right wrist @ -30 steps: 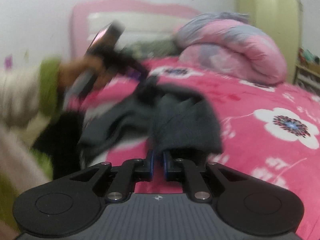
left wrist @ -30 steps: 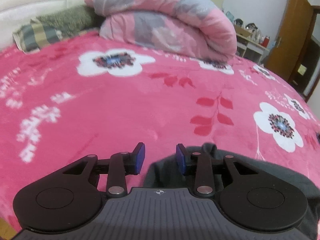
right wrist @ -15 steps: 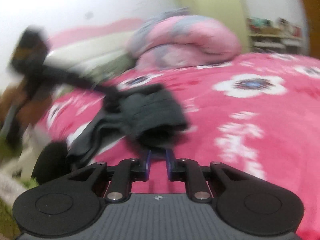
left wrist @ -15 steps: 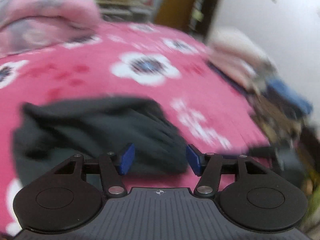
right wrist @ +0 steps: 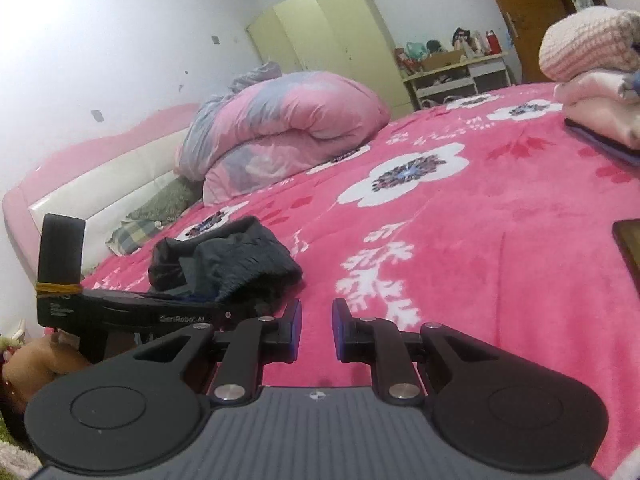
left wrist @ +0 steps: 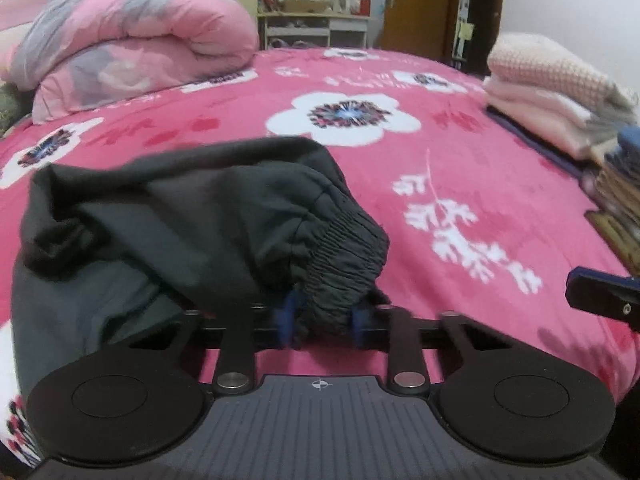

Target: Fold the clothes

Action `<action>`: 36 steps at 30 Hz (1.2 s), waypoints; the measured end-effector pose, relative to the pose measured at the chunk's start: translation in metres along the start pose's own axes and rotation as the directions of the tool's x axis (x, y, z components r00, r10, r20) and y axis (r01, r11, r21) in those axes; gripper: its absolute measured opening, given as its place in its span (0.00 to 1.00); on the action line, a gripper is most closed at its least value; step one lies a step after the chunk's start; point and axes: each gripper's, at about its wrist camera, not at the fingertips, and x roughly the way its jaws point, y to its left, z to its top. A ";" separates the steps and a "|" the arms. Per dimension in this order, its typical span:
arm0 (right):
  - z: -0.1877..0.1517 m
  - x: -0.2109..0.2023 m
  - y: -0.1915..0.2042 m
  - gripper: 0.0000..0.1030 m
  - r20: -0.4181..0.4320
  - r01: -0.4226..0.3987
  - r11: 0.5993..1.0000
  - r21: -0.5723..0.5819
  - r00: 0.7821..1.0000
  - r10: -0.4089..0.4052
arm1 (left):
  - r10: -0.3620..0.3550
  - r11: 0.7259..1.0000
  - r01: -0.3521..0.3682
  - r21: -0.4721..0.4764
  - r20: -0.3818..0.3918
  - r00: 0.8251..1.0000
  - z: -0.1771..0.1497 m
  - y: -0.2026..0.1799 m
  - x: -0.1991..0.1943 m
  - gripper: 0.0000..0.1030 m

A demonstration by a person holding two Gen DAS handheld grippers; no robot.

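Dark grey clothing (left wrist: 192, 232), a bunched garment with an elastic, gathered band, lies in a heap on the pink flowered bed (left wrist: 460, 152), close to the near edge where the person stands. In the left wrist view the gathered band sits right between the blue pads of the left gripper (left wrist: 322, 318), whose jaws are closing on it; the pads already seem to press the fabric from both sides. The right gripper (right wrist: 316, 330) is empty, its jaws a little apart over bare bedcover, just to the right of the heap. In the right wrist view the left gripper shows from the side, reaching into the near side of the garment.

A rolled pink-and-grey quilt (left wrist: 132, 36) lies along the head edge of the bed, and a stack of folded pink knitwear (left wrist: 552, 88) sits at the right edge, both well apart from the heap.

The main risk, as it looks from here, is that the left gripper has caught a thick wad of the band, perhaps several layers at once. Lifting by that would bring the garment up twisted, and no clean fold line would show. A grip only on the puckered edge could also slip once the fabric's weight hangs from it. With the right gripper holding nothing, the garment would dangle from a single point and bunch further unless a second corner is taken. The heap's closeness to the near edge means a loose pull could drag it off the bed.
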 end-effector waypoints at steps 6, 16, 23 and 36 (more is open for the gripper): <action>0.014 0.030 0.009 0.17 -0.038 -0.053 0.999 -0.013 0.998 0.052 | 0.005 0.999 -0.002 -0.048 0.063 0.998 0.021 0.041 -0.027 0.10; 0.042 0.124 0.042 0.39 -0.094 -0.223 0.975 0.015 0.970 0.224 | -0.111 0.985 0.123 -0.118 0.100 0.989 0.041 0.096 -0.044 0.10; 0.059 0.177 0.094 0.43 -0.115 -0.226 0.935 -0.273 0.973 0.201 | -0.152 0.969 0.172 -0.179 0.119 0.981 0.042 0.138 -0.050 0.10; 0.118 0.300 0.173 0.29 -0.294 -0.484 0.845 -0.229 0.861 0.414 | -0.212 0.849 0.258 -0.461 0.149 0.966 -0.009 0.238 -0.050 0.39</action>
